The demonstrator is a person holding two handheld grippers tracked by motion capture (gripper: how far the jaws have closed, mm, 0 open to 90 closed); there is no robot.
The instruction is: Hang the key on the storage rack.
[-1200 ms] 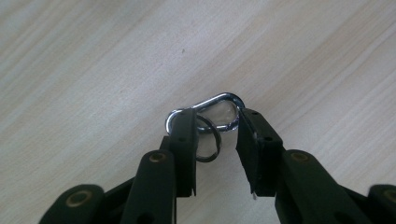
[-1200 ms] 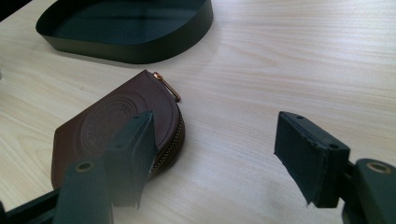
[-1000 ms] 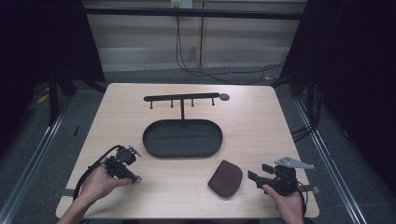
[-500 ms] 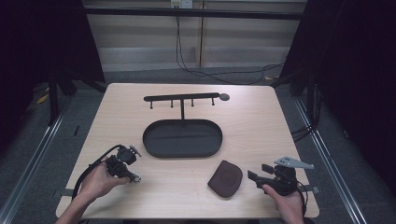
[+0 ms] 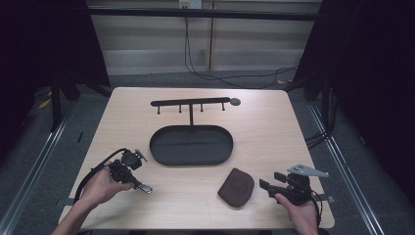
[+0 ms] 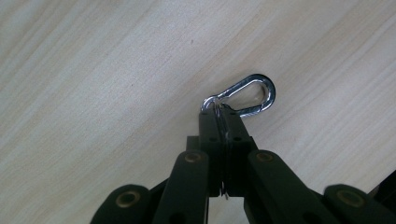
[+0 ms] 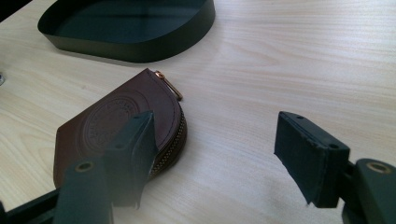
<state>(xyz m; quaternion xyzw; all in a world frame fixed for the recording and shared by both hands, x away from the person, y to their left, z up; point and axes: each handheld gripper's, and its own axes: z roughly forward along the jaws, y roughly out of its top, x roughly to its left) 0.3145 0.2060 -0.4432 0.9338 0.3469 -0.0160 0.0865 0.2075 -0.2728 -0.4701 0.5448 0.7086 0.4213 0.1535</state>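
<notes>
Since a second ago the left gripper has drawn its jaws together, and they now pinch the ring end of a silver carabiner clip that lies on the wooden table just past the tips. The right gripper has not shifted; its jaws stand wide with nothing between them, a brown leather coin pouch beside its left jaw and a black oval tray beyond.
</notes>
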